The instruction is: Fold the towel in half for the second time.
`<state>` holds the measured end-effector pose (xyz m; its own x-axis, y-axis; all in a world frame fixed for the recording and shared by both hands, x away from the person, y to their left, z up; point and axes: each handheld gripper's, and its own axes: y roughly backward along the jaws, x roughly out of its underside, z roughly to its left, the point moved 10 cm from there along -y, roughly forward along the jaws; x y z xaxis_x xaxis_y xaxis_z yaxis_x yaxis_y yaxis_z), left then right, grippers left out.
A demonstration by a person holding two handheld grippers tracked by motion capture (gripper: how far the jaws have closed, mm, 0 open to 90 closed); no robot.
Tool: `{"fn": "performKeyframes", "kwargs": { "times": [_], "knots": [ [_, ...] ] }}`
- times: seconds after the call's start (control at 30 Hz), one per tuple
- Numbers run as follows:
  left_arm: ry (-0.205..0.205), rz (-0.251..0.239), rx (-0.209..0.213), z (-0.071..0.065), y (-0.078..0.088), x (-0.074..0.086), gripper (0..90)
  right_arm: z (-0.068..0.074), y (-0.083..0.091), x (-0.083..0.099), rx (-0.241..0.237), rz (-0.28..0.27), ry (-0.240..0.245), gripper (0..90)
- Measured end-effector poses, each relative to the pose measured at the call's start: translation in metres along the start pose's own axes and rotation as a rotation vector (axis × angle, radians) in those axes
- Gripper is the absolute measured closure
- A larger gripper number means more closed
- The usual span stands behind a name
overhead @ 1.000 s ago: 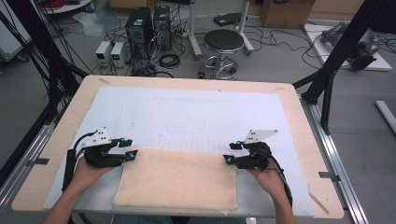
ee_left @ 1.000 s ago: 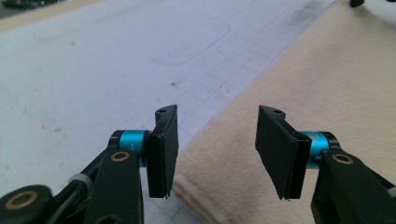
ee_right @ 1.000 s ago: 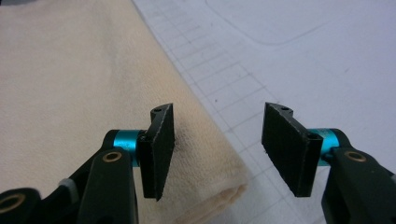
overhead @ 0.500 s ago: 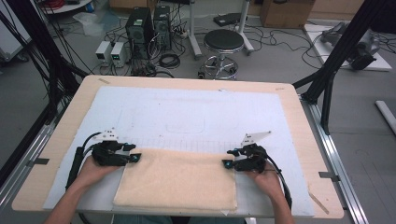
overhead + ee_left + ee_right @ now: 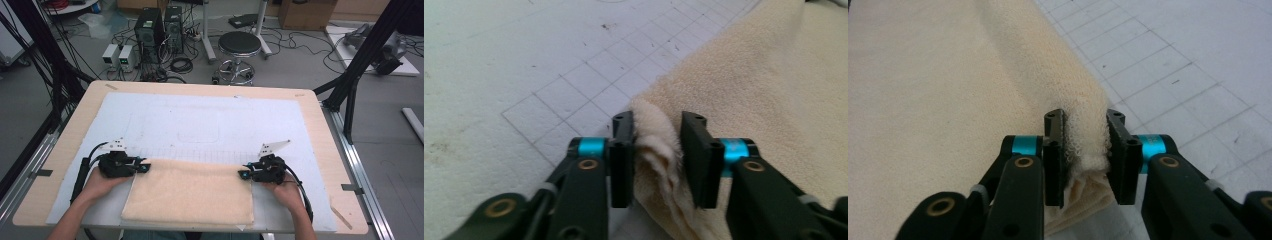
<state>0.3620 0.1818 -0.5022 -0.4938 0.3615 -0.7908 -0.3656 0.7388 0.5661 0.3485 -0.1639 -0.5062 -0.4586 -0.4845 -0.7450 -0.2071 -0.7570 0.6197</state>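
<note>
Our left claw [image 5: 656, 160] and right claw [image 5: 1085, 160] have just been closing, each pinching a far corner of the towel [image 5: 192, 192], whose long axis runs between them.

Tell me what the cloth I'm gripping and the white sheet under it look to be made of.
Towel: beige terry, likely cotton; looped, fuzzy nap bunches softly in the left tool and right tool. White mat: matte, faintly pebbled, printed with a grid; probably foam or vinyl, hard to tell.
</note>
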Motion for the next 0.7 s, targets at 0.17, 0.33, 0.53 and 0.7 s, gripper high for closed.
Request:
{"fn": "performKeyframes", "kwargs": {
  "times": [0.17, 0.33, 0.53, 0.7],
  "knots": [
    [-0.059, -0.007, -0.036, -0.003, 0.005, -0.003, 77.0, 0.004, 0.005, -0.004, 0.027, 0.000, 0.049, 77.1],
    [-0.086, -0.038, -0.070, -0.007, 0.012, -0.010, 77.9, 0.012, 0.014, -0.012, 0.052, -0.022, 0.085, 78.3],
    [-0.115, -0.112, -0.119, -0.009, 0.024, -0.030, 78.3, 0.015, 0.025, -0.026, 0.087, -0.038, 0.115, 78.5],
    [-0.121, -0.148, -0.153, -0.002, 0.026, -0.052, 78.3, 0.006, 0.031, -0.040, 0.136, -0.038, 0.123, 78.4]
  ]
}}
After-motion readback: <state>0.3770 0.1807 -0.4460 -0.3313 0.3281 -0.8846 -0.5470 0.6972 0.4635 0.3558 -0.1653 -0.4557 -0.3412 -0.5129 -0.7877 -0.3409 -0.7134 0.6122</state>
